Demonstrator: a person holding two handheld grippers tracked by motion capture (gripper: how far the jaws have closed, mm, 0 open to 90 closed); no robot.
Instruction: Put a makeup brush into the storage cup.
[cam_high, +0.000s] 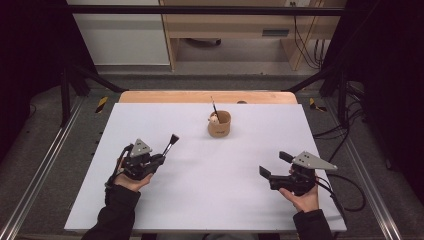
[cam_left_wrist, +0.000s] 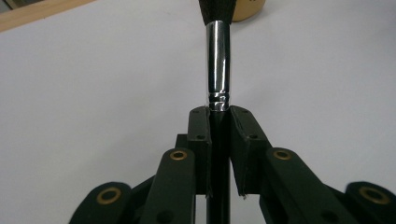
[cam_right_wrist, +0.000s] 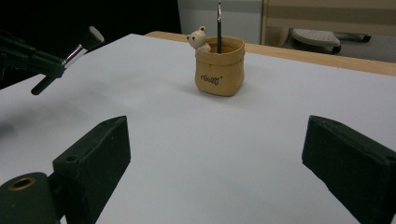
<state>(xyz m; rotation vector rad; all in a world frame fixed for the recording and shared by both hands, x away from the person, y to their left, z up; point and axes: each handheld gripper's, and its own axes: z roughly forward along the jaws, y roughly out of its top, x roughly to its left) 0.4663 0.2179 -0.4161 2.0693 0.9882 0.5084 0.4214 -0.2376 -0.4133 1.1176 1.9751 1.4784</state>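
Black jaws of the left hand-held gripper (cam_left_wrist: 218, 123) clamp a makeup brush (cam_left_wrist: 218, 70) at lower centre; the right hand-held gripper (cam_right_wrist: 215, 154) stands wide, holding nothing.

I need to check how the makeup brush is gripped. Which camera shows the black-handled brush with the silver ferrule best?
The left gripper view: the black-handled brush with the silver ferrule stands close up, clamped just below the ferrule. The high view shows it small and slanted; the right gripper view shows it far off at the left edge.
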